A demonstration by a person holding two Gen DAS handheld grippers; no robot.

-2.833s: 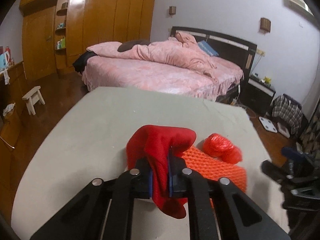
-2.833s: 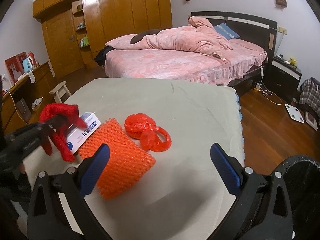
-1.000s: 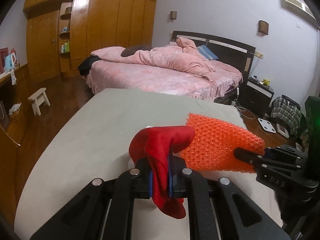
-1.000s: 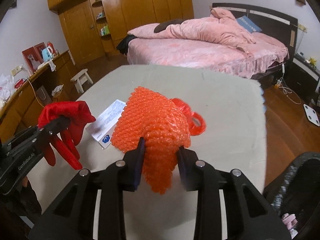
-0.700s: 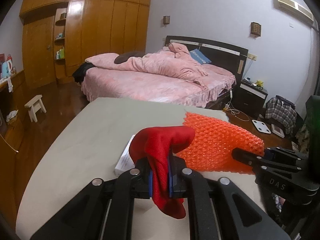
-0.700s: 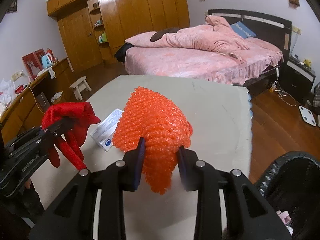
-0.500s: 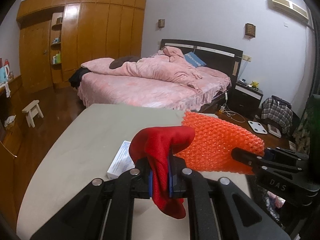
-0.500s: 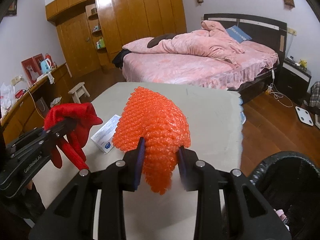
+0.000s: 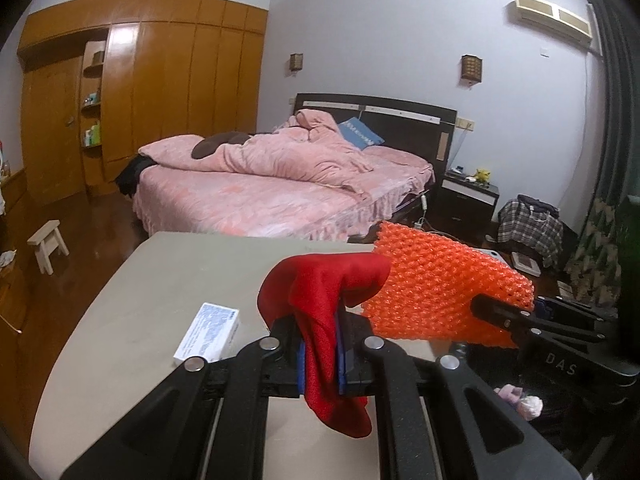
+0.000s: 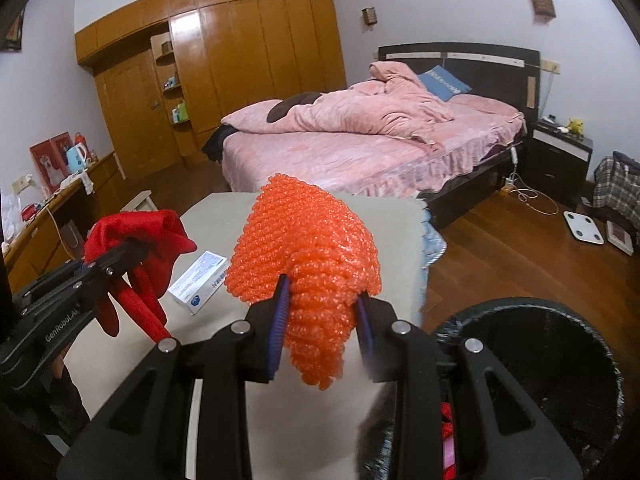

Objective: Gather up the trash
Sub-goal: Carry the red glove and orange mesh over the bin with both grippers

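Note:
My left gripper (image 9: 320,354) is shut on a red cloth glove (image 9: 320,308), held above the grey table (image 9: 160,280); it also shows in the right wrist view (image 10: 136,248). My right gripper (image 10: 320,312) is shut on an orange foam net sleeve (image 10: 308,248), which also shows in the left wrist view (image 9: 436,292). A black bin (image 10: 536,364) lined with a dark bag stands at the lower right, beside the table edge. A white and blue box (image 9: 208,332) lies on the table (image 10: 200,280).
A pink bed (image 10: 360,140) stands beyond the table. A wooden wardrobe (image 10: 240,60) fills the back wall. A nightstand (image 10: 560,152), a scale (image 10: 584,228) and bags lie on the wooden floor at the right. A small stool (image 9: 46,244) is at the left.
Both grippers have moved right and up with their loads. The bin has come closer under the right gripper. The red plastic bag on the table is out of view.

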